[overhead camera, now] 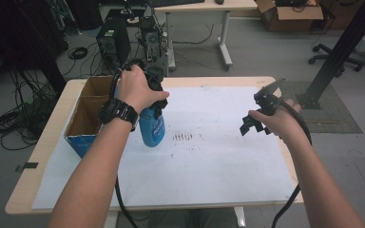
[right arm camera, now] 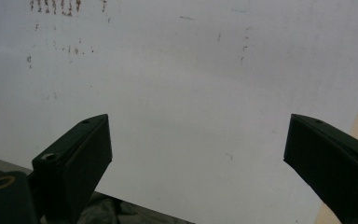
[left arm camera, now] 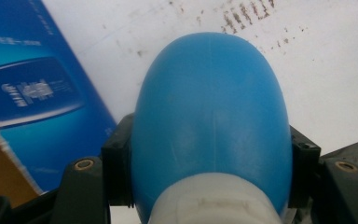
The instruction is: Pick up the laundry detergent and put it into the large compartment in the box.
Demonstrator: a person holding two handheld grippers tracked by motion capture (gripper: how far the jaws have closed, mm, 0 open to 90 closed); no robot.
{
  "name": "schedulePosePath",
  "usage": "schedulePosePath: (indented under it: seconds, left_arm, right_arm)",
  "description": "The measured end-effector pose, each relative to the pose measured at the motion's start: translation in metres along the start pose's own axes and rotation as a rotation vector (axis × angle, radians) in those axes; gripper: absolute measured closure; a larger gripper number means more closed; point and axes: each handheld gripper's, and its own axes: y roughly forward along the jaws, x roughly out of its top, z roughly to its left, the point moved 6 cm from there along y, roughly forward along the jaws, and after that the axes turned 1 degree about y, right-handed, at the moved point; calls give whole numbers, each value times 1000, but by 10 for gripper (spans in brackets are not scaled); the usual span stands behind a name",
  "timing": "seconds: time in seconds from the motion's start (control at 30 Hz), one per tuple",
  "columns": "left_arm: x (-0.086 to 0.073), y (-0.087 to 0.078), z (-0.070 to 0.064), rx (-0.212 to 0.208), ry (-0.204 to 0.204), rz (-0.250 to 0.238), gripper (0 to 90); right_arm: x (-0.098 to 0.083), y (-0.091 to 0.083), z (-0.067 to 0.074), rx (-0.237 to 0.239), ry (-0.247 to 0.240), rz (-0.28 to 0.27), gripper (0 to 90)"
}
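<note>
Bottle (overhead camera: 151, 127): blue, upright, just right of the box (overhead camera: 88, 115), at the left part of the white sheet (overhead camera: 209, 156); whether its base touches the sheet I cannot tell.
Left gripper (overhead camera: 153, 95): clenched on the bottle, jaws pressing either side of its rounded shoulder above a pale collar (seen plainly in the left gripper view, bottle (left arm camera: 212, 121)).
Right gripper (overhead camera: 258, 121): released, jaws wide apart with nothing between them, hovering well right of the box over bare sheet (right arm camera: 191, 93).
Step, as I judge it: carrying the bottle by the box.
Risk 1: the shoulder is smooth and curved, so the jaws may slide up and let the bottle drop.
Risk 2: the bottle hangs close to the box wall; a sideways swing could knock it or shove the box.
Risk 3: a tilt in the grip could land it askew and tip it.
</note>
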Motion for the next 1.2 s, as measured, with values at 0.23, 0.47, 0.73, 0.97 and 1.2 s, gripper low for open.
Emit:
schedulePosePath:
  seconds: [0.23, 0.47, 0.73, 0.97, 1.2]
  left_arm:
    - [0, -34, 7, 12, -10, -13, 375]
    - [-2, -63, 20, 22, -45, -37, 375]
    - [-5, -93, 41, 21, -104, -60, 375]
    - [-13, -107, 63, 29, -159, -74, 375]
    - [-24, -110, 89, 42, -213, -70, 375]
  right_arm:
    - [1, -3, 0, 2, 0, -4, 78]
    - [2, -7, 0, 0, 2, -4, 77]
    - [6, -9, 0, 2, -1, -7, 78]
    - [8, -9, -2, 1, -1, -7, 78]
    - [8, -8, -4, -2, 5, -1, 77]
